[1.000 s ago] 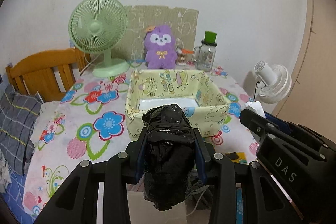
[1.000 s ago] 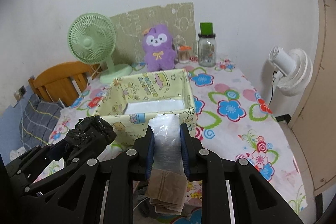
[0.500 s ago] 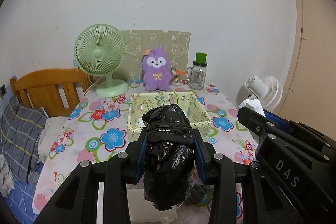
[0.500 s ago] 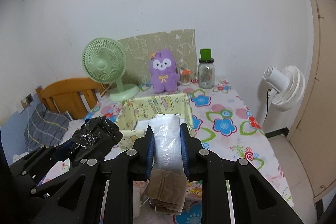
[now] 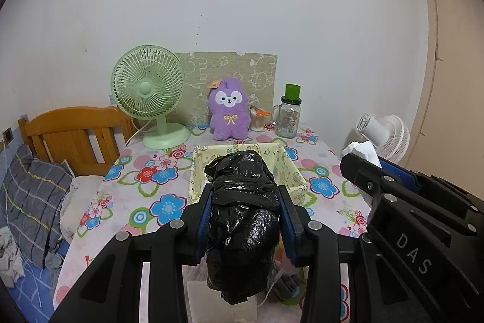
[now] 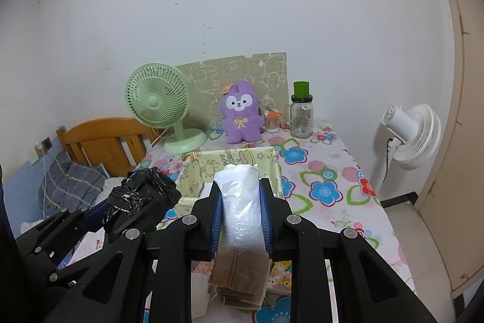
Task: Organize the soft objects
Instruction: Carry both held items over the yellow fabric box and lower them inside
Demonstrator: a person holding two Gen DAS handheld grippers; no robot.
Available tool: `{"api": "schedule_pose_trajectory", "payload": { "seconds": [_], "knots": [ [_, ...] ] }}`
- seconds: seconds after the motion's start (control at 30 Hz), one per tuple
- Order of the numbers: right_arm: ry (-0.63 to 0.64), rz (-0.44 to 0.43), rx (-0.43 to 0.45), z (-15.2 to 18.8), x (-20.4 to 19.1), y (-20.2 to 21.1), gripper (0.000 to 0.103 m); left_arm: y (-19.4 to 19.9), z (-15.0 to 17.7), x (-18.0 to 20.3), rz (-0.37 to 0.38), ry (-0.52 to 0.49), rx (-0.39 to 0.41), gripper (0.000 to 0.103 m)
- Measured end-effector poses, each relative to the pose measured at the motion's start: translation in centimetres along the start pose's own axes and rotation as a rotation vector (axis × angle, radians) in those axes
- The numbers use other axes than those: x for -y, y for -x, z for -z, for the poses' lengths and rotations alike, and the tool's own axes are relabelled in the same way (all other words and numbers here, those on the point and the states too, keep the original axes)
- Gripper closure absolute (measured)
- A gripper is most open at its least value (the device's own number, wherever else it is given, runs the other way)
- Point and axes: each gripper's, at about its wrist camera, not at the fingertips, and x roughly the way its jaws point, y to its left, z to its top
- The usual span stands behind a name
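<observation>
Both grippers, left (image 5: 245,220) clamped on the black bundle (image 5: 242,220) and right (image 6: 240,214) on the white bag (image 6: 240,202), pulled up and back from the box (image 6: 230,165). Carried clear, not yet dropped in; probably repositioning.

The right gripper (image 6: 240,209) is clamped on a white plastic-wrapped bundle (image 6: 240,202), with a tan folded cloth (image 6: 240,277) hanging below it, all in front of the yellow fabric box (image 6: 208,168). Left of the box, the left gripper (image 6: 127,209) grips a black plastic-wrapped bundle (image 6: 142,196). Behind the box stand a green fan (image 6: 157,102), a purple plush (image 6: 240,112) and a glass jar (image 6: 301,117).
</observation>
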Motion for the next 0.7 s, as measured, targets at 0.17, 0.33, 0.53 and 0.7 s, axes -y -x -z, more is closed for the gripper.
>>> {"api": "schedule_pose_trajectory", "payload": {
  "seconds": [0.17, 0.33, 0.53, 0.7],
  "knots": [
    [0.004, -0.007, 0.012, -1.0, -0.3, -1.0, 0.077, -1.0, -1.1, -0.2, -0.012, 0.005, 0.005, 0.063],
    [-0.002, -0.015, 0.008, -2.0, -0.3, -2.6, 0.077, -2.5, -2.1, -0.6, -0.030, 0.003, 0.004, 0.063],
    [0.001, -0.014, -0.005, -3.1, -0.3, -5.0, 0.077, -4.7, -3.0, -1.4, -0.043, 0.009, -0.009, 0.063],
    [-0.005, -0.014, -0.027, -3.7, -0.2, -7.5, 0.077, -6.8, -3.5, -1.8, -0.051, 0.013, -0.027, 0.063]
  ]
}}
